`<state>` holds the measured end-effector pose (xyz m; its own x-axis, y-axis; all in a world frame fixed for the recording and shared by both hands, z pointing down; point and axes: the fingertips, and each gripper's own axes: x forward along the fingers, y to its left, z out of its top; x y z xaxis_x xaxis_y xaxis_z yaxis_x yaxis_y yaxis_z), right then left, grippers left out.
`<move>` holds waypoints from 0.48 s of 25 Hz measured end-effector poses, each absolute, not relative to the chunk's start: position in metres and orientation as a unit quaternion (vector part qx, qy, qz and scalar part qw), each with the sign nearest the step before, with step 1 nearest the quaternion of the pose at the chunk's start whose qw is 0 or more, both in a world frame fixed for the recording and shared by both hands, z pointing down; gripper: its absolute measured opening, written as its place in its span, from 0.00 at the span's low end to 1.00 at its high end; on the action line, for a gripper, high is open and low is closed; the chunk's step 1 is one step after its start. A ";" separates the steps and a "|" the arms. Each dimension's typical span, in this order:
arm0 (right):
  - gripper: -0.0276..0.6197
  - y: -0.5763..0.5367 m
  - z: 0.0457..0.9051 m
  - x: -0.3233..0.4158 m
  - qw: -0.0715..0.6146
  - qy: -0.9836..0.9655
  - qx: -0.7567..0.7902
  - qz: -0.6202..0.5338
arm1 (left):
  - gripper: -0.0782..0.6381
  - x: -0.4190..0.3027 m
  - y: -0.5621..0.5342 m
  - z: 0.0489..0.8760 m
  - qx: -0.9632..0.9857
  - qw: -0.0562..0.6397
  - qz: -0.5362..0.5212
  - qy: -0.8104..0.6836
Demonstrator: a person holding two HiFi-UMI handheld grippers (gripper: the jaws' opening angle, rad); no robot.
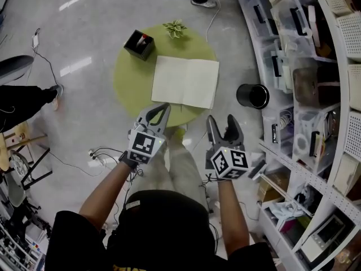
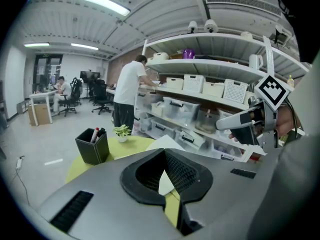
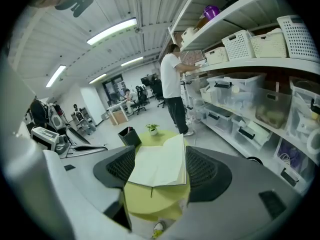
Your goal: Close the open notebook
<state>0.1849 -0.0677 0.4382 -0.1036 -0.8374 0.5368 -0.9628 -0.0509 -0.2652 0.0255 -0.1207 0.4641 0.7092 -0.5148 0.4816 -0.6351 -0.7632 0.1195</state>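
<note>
An open white notebook (image 1: 185, 82) lies flat on a round green table (image 1: 130, 78), its pages blank. In the right gripper view the notebook (image 3: 160, 166) shows straight ahead beyond the jaws. My left gripper (image 1: 162, 109) hangs over the table's near edge, short of the notebook's near left corner, its fingers meeting at the tips with nothing held. My right gripper (image 1: 221, 123) is beside it, just off the table's near right edge, jaws wide apart and empty. In the left gripper view the left gripper (image 2: 163, 152) hides most of the notebook (image 2: 166, 142).
A black pen holder (image 1: 139, 43) and a small potted plant (image 1: 175, 28) stand at the table's far side. A black bin (image 1: 252, 95) sits on the floor to the right. Shelves with plastic boxes (image 1: 293, 49) line the right. A person (image 2: 127, 91) stands there. Cables (image 1: 98, 154) lie at left.
</note>
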 end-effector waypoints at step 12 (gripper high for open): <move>0.51 -0.085 0.528 0.203 0.132 -0.672 0.657 0.315 | 0.13 0.058 -0.127 0.548 0.909 0.149 0.247 -0.300</move>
<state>0.2032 -0.0854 0.5276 -0.1022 -0.8002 0.5909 -0.9661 -0.0617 -0.2507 0.0581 -0.1266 0.5478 0.6973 -0.4721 0.5394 -0.6198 -0.7751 0.1228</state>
